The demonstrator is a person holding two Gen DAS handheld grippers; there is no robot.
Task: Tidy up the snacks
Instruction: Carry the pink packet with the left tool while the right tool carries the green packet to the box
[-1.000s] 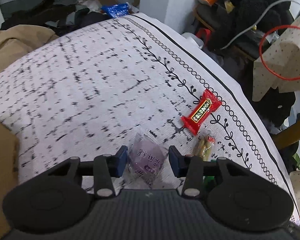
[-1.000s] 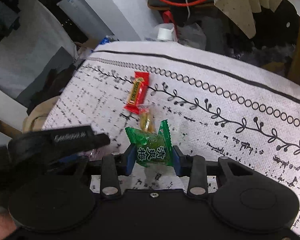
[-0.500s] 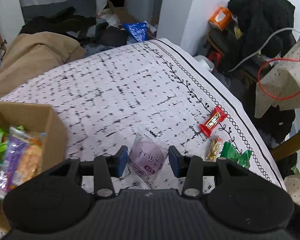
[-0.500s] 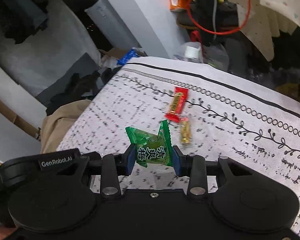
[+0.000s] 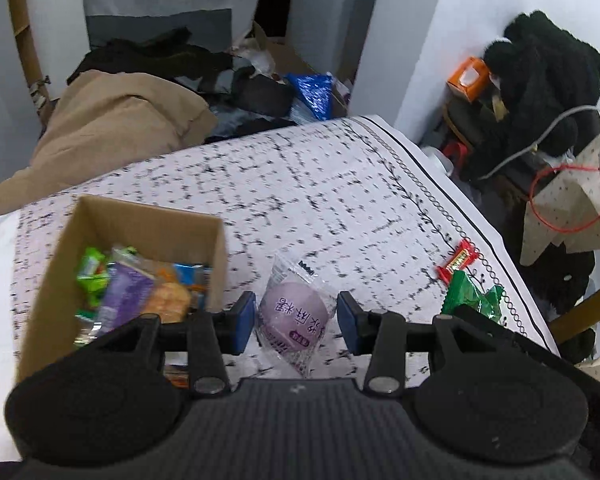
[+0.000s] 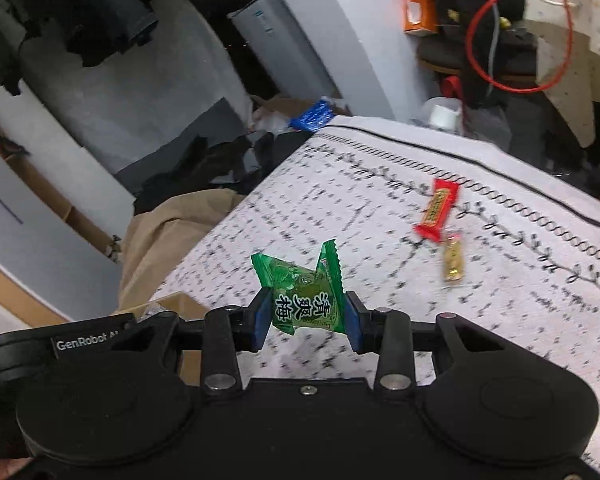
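The left gripper (image 5: 296,318) was closed on a purple snack (image 5: 294,314) in a clear wrapper, up above the table; the right gripper (image 6: 306,322) pinched a green candy (image 6: 302,294) tight, up in the air too; just left of the purple snack sat the cardboard box (image 5: 216,240), already holding snacks; this looked like the carrying step; next, each snack needed to go over the box and be let go; farther off lay a red bar (image 6: 438,210) and a small yellow candy (image 6: 453,258) on the tablecloth (image 5: 300,184).
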